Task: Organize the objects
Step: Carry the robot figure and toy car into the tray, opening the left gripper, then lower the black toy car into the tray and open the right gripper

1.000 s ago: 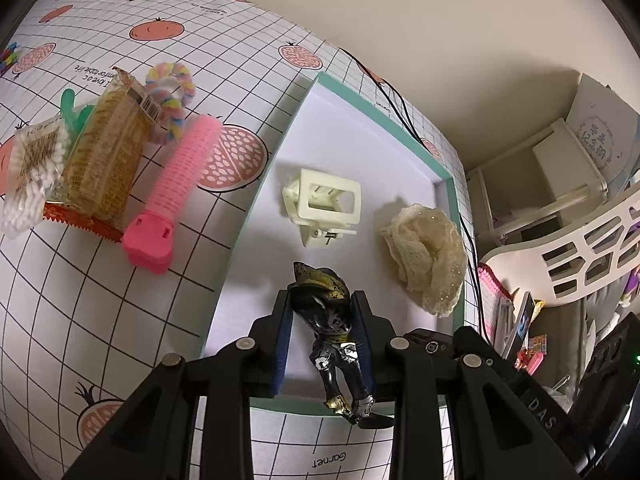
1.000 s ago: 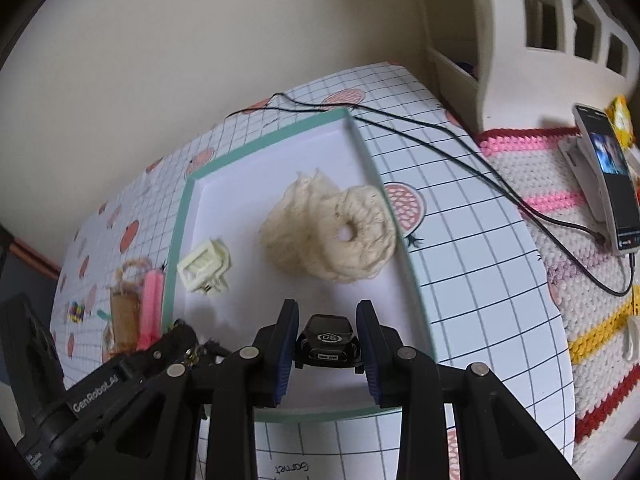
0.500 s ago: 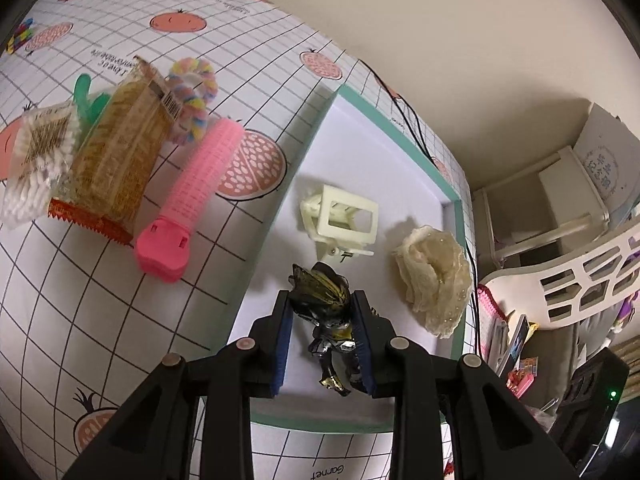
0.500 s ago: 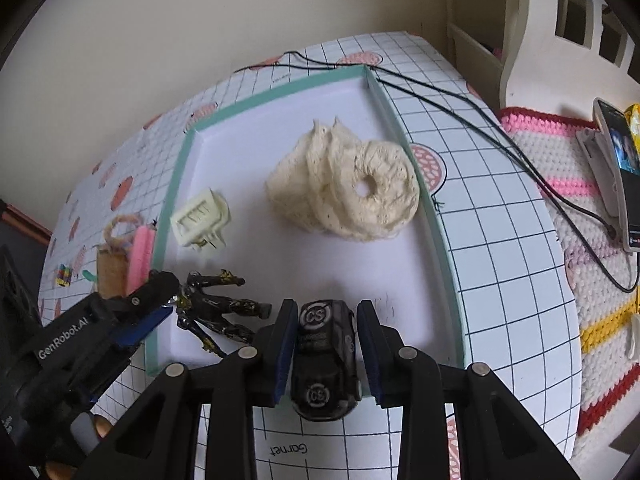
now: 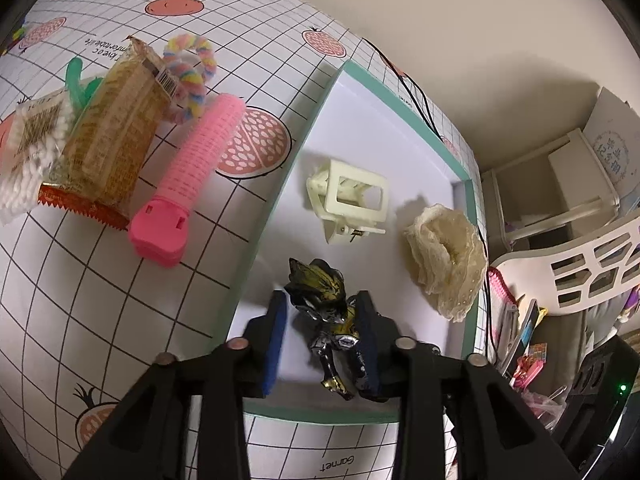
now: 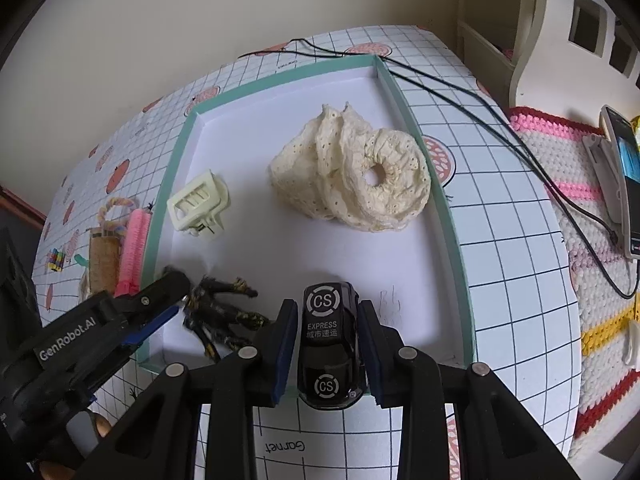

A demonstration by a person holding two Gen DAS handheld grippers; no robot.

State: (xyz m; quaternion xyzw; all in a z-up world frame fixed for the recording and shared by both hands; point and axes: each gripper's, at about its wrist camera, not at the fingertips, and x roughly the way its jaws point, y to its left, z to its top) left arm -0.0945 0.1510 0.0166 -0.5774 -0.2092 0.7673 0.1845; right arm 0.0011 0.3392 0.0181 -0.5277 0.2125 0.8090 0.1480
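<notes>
A grid-print tablecloth with fruit motifs [image 5: 120, 280] covers the table against a plain wall, and on it lies a shallow white tray with a teal rim [image 6: 424, 148]. The left gripper [image 5: 322, 332] hangs over the tray's near-left corner with its blue pads parted around a black-and-gold action figure [image 5: 326, 312]; there is a clear gap at the left pad, while the right pad seems to touch the figure, so the hold looks slack or just let go, and the right wrist view shows the figure lying on the tray floor. The right gripper [image 6: 326, 340] has its pads set against both flanks of a black toy car [image 6: 326, 344], which straddles the tray's near rim. To do this step well, I would open the left jaws fully and lift straight up so the pad does not drag the figure, and carry the car forward past the rim into the bare stretch of tray before lowering and releasing, keeping off the figure's limbs. Further in sit a cream hair claw [image 5: 348, 200] and a cream lace scrunchie [image 6: 360, 184]. Outside the tray, left, lie a pink hair roller [image 5: 188, 184], a snack packet [image 5: 116, 140], a rainbow scrunchie [image 5: 192, 64] and cotton swabs [image 5: 28, 152]. Whether the car's wheels rest on anything is hidden, and the figure's legs are masked by the left fingers.
</notes>
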